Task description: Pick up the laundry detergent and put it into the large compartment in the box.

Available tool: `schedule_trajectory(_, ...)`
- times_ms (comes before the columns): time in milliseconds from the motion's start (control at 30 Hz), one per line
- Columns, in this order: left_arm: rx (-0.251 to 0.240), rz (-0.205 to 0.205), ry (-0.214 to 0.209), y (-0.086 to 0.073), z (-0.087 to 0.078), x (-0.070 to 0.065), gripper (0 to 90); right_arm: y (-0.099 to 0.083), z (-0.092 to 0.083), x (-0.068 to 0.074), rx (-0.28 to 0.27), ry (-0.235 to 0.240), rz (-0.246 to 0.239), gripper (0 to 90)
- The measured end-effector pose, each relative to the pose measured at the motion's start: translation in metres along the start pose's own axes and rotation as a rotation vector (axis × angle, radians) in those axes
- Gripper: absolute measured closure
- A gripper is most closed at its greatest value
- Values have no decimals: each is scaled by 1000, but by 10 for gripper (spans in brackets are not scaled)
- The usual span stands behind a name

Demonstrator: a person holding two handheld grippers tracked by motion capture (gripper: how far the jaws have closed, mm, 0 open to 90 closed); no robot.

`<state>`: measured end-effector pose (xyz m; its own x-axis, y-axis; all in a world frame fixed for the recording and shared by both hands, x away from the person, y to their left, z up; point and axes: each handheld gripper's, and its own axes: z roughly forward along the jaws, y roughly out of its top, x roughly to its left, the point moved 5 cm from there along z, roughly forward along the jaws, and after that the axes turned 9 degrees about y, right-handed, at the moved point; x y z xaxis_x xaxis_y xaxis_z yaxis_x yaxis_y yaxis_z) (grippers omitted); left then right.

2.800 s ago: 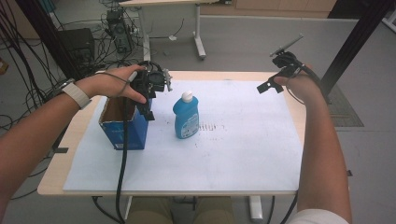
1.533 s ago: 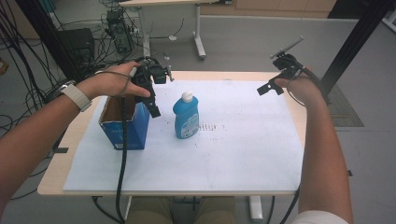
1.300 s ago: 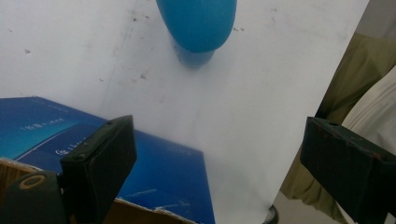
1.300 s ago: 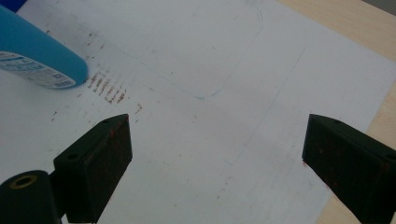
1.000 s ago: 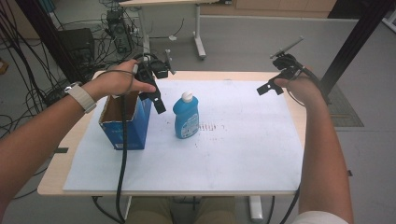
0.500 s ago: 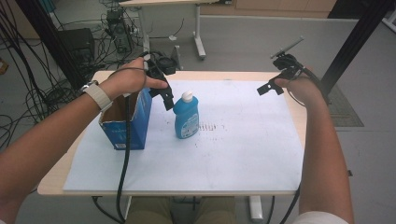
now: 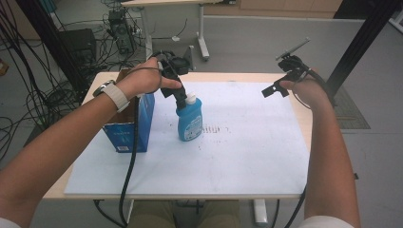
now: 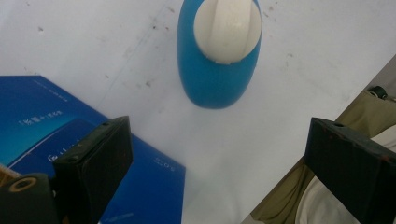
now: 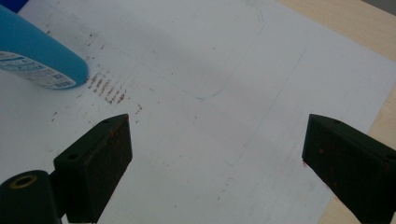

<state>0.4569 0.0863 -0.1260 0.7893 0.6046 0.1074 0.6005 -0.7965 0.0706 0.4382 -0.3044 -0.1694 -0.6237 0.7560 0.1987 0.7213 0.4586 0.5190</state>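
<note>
Bottle [image 7: 190, 122] of blue plastic with a white cap [image 7: 191, 99] stands upright on a white sheet [image 7: 247, 152] covering a wooden table [image 7: 304, 118], just beside an open blue box [image 7: 130, 128] on its left. The left gripper [image 7: 179, 97], held from above by a hand wearing a watch [image 7: 110, 93], hangs over the cap; in the left gripper view its jaws stand wide apart with nothing between them, and the bottle [image 8: 218, 56] lies below and ahead. The right gripper [image 7: 275, 89] is held near the table's far right corner, well apart from the bottle, its jaws also spread wide and empty, apparently above the sheet [image 9: 224, 116] rather than touching it. Faint brown smudges [image 9: 107, 86] mark the sheet beside the bottle's base.
</note>
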Motion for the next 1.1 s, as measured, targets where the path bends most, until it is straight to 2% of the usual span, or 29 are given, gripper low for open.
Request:
schedule_trajectory(600,21,6,8,17,6,-3,86,0,-1,-1,-1,1,3,82)
schedule_trajectory(1100,16,9,15,31,6,-8,87,-2,-4,-2,-6,0,7,82)
